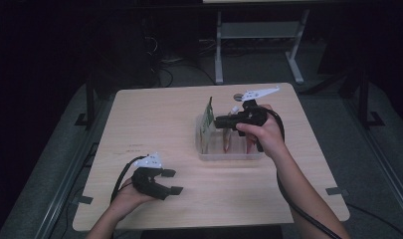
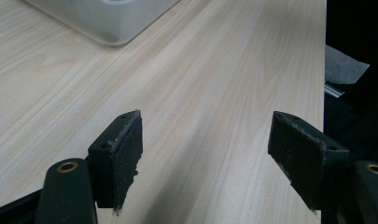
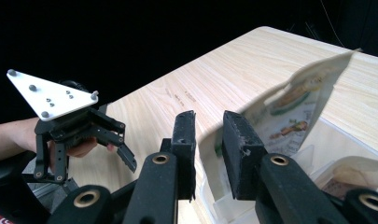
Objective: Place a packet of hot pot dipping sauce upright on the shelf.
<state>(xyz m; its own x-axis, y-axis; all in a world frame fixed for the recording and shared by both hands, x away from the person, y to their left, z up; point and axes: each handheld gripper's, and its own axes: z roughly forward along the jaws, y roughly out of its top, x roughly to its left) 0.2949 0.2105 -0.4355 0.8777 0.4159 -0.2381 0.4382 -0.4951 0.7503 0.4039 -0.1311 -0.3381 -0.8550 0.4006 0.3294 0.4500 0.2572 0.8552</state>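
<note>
A clear plastic bin (image 1: pixel 230 152) stands right of the table's middle. A green and white printed packet (image 1: pixel 206 121) stands upright against its left end; in the right gripper view the packet (image 3: pixel 294 105) is blurred. My right gripper (image 1: pixel 218 122) hovers over the bin and points left toward the packet. Its jaws (image 3: pixel 209 116) stand a little apart with only table showing between them, and the packet is just beyond the right jaw. My left gripper (image 1: pixel 175 181) rests near the front left of the table, wide open (image 2: pixel 206 116) and holding nothing.
Other packets, some with red on them (image 1: pixel 226 142), lie inside the bin. A small round object (image 1: pixel 237 96) sits near the table's far edge. A corner of the bin (image 2: pixel 107 23) is ahead of the left gripper. Bare wood spans the left half.
</note>
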